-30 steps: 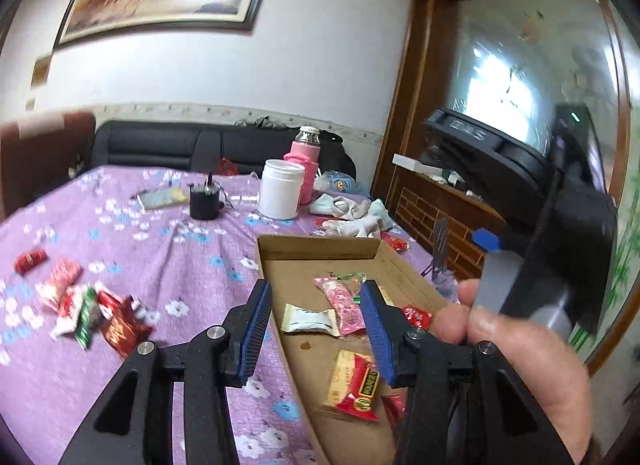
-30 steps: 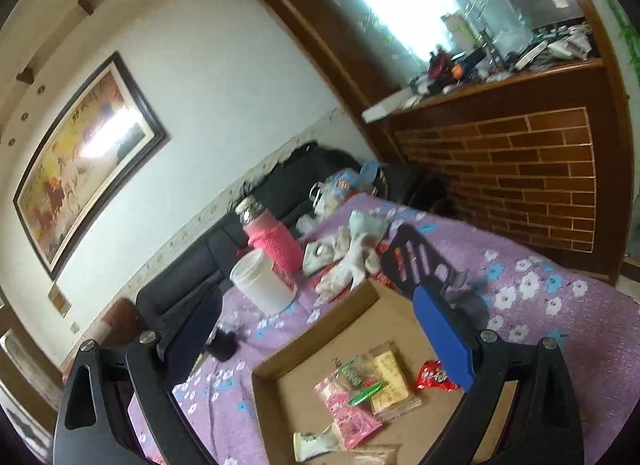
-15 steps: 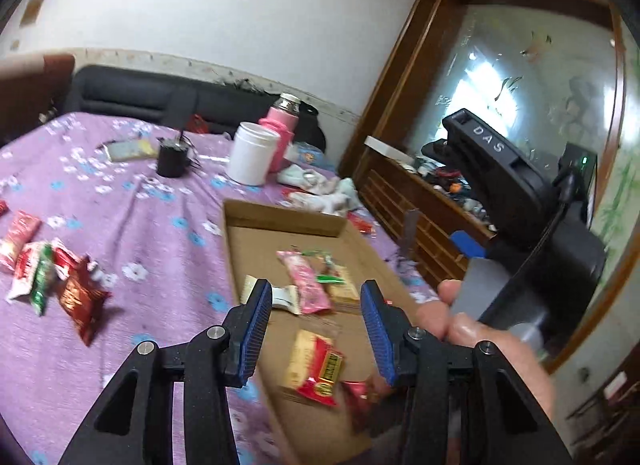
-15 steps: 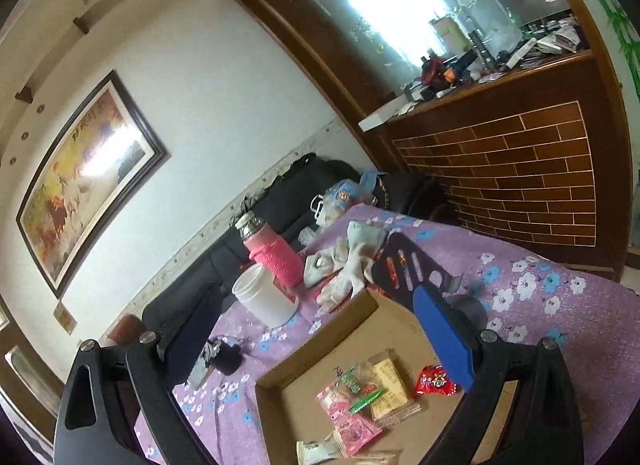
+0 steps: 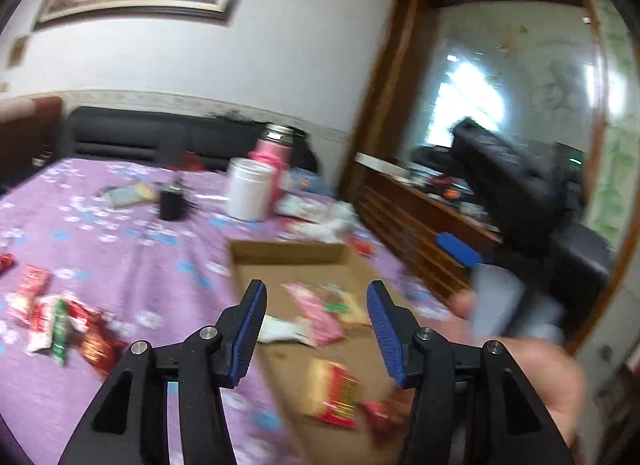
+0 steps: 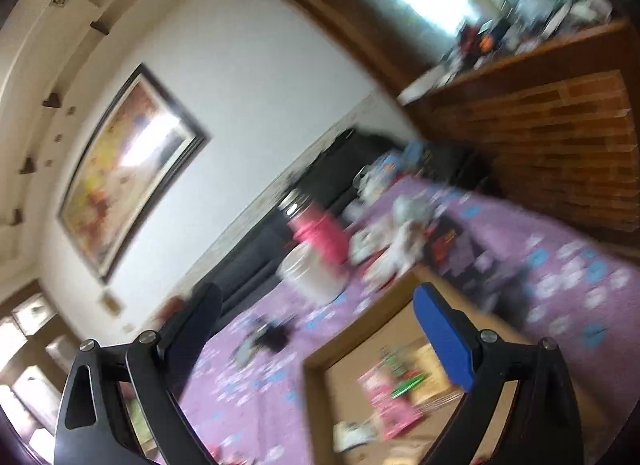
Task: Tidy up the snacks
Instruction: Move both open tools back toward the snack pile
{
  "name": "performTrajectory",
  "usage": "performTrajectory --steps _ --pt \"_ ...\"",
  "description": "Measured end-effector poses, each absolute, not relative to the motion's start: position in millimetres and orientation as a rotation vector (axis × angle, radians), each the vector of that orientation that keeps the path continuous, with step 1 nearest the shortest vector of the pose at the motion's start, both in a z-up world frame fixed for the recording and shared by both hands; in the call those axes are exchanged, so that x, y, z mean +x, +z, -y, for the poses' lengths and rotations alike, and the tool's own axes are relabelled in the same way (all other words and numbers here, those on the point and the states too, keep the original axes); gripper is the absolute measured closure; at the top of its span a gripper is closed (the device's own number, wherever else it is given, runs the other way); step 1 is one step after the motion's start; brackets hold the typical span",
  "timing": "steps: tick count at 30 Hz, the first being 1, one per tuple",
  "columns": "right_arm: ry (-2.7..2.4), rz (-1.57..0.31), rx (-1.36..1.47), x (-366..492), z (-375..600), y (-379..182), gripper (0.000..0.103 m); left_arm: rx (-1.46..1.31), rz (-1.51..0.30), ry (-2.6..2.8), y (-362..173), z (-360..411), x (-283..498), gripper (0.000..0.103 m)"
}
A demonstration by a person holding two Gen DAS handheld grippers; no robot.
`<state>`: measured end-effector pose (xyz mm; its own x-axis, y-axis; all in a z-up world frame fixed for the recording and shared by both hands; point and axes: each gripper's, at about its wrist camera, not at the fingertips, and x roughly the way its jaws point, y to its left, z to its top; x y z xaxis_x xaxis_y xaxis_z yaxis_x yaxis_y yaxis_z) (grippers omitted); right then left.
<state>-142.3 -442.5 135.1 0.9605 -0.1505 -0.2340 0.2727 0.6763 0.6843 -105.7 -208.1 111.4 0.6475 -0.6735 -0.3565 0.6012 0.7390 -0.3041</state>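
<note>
While both views blur, the shallow brown cardboard tray (image 5: 288, 255) lies on the purple flowered cloth (image 5: 120, 249), with a pink crinkly snack packet (image 5: 316, 311), a white one (image 5: 280, 329) and a red-and-yellow one (image 5: 334, 391) inside. More red foil packets (image 5: 60, 323) lie loose at nine o'clock of it. Over the tray the left gripper (image 5: 316, 329) points slightly downward, its blue ribbed jaws opening with nothing between them. At three o'clock the right gripper (image 6: 316, 317), in a hand (image 5: 532, 381), stands released and empty.
</note>
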Motion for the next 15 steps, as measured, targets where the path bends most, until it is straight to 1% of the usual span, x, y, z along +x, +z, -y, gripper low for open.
performTrajectory --steps 2,3,5,7,9,11,15 --pt "-0.137 -0.209 0.859 -131 443 126 0.007 -0.186 -0.506 -0.689 106 204 -92 0.047" --pt "-0.101 -0.215 0.903 -128 443 120 0.007 -0.201 -0.517 -0.669 103 201 -86 0.044" --pt "-0.023 -0.265 1.045 -119 447 104 0.007 -0.197 -0.526 -0.614 99 196 -76 0.044" --pt "0.043 -0.272 1.124 -115 448 93 0.007 -0.183 -0.547 -0.585 94 197 -67 0.044" --pt "0.077 -0.274 1.116 -111 443 93 0.007 -0.175 -0.584 -0.579 87 198 -61 0.044" --pt "0.129 -0.227 1.111 -112 435 96 0.006 -0.182 -0.622 -0.585 80 199 -56 0.044" --pt "0.207 -0.180 1.074 -114 423 107 0.006 -0.213 -0.621 -0.587 78 195 -54 0.044"
